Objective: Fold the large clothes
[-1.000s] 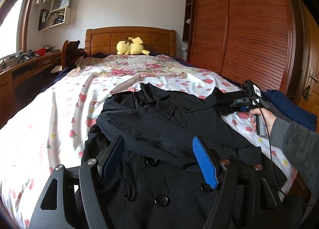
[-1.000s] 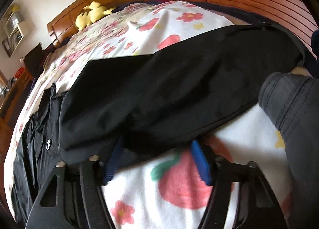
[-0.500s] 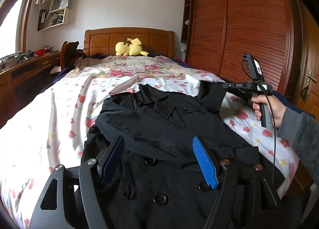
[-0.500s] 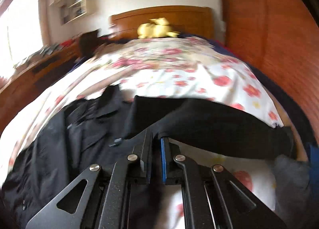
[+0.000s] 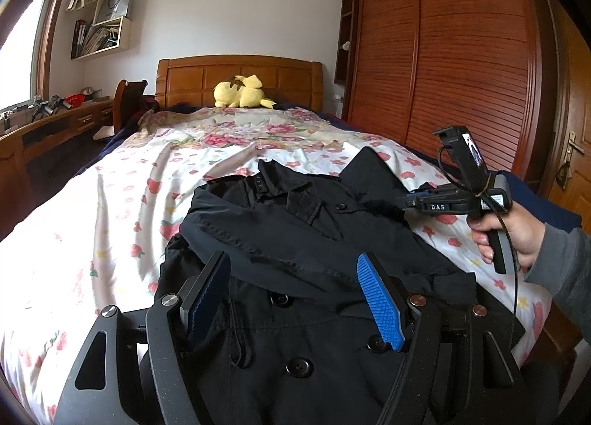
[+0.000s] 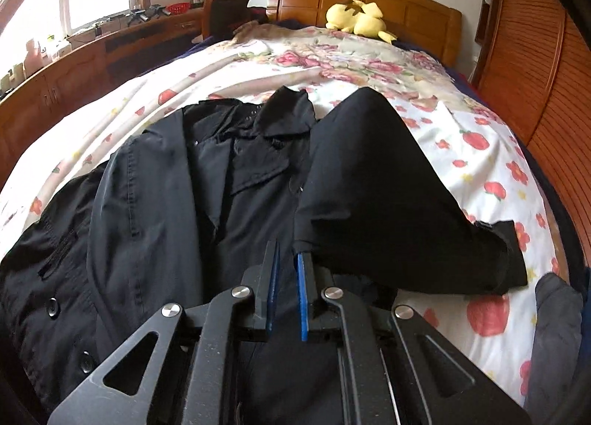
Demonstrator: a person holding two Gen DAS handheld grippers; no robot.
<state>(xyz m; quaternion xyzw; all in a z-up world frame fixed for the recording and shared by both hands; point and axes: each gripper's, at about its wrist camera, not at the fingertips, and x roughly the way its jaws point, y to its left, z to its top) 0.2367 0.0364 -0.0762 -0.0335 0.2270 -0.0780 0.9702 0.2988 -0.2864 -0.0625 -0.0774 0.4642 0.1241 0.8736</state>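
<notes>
A black buttoned coat [image 5: 295, 225] lies face up on the flowered bedsheet [image 5: 122, 203], its left sleeve folded across the chest. My left gripper [image 5: 295, 277] hovers open over the coat's lower front, blue pads apart with nothing pinched. My right gripper [image 5: 404, 205], in a person's hand, is shut on the edge of the coat's right sleeve [image 5: 373, 177] and holds it lifted off the sheet. In the right wrist view the right gripper [image 6: 288, 251] has its jaws nearly together, and the sleeve [image 6: 369, 173] drapes from them over the coat [image 6: 184, 184].
A yellow plush toy [image 5: 242, 92] sits at the wooden headboard [image 5: 240, 74]. A slatted wardrobe [image 5: 461, 55] runs along the right of the bed, a desk [image 5: 55, 125] and chair along the left. A grey garment [image 6: 557, 314] lies at the bed's right edge.
My right gripper closed on the sleeve edge, rose from the sheet and carried the sleeve inward toward the coat's body while rolling upright. The left gripper stayed still.
</notes>
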